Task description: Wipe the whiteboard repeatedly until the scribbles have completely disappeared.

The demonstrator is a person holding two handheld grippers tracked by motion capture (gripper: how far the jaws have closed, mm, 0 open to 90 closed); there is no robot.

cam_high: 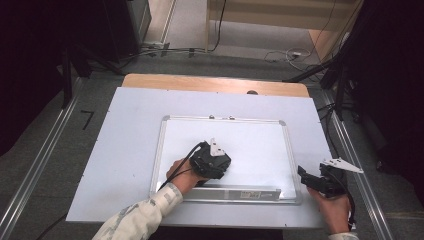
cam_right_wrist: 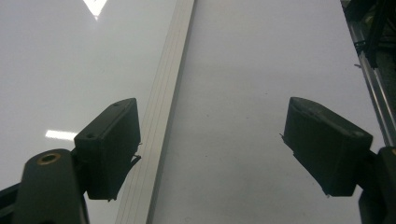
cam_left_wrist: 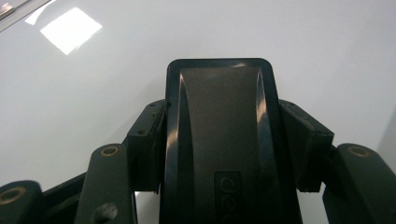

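The left gripper is pinching a black eraser between its jaws and resting it on the whiteboard, just above the board's lower tray, near the middle of the white surface. In the left gripper view the jaws are pressing against both long sides of the eraser, whose flat back is facing the camera (part of a moulded brand word is showing low on it), and the bare glossy board is lying right behind it. Judging from this, the step in hand is wiping the board, and doing it well is calling for keeping the eraser flat against the surface, pressing evenly, and sweeping in overlapping strokes while staying inside the board's aluminium frame. The right gripper is hovering at the whiteboard's lower right corner, its jaws spread wide with nothing between them; in the right gripper view one jaw is sitting over the frame strip and the other over the white table sheet beside the board. It could be steadying the frame if the board starts sliding. Beyond the whiteboard's far edge, the wooden table is showing past the white sheet
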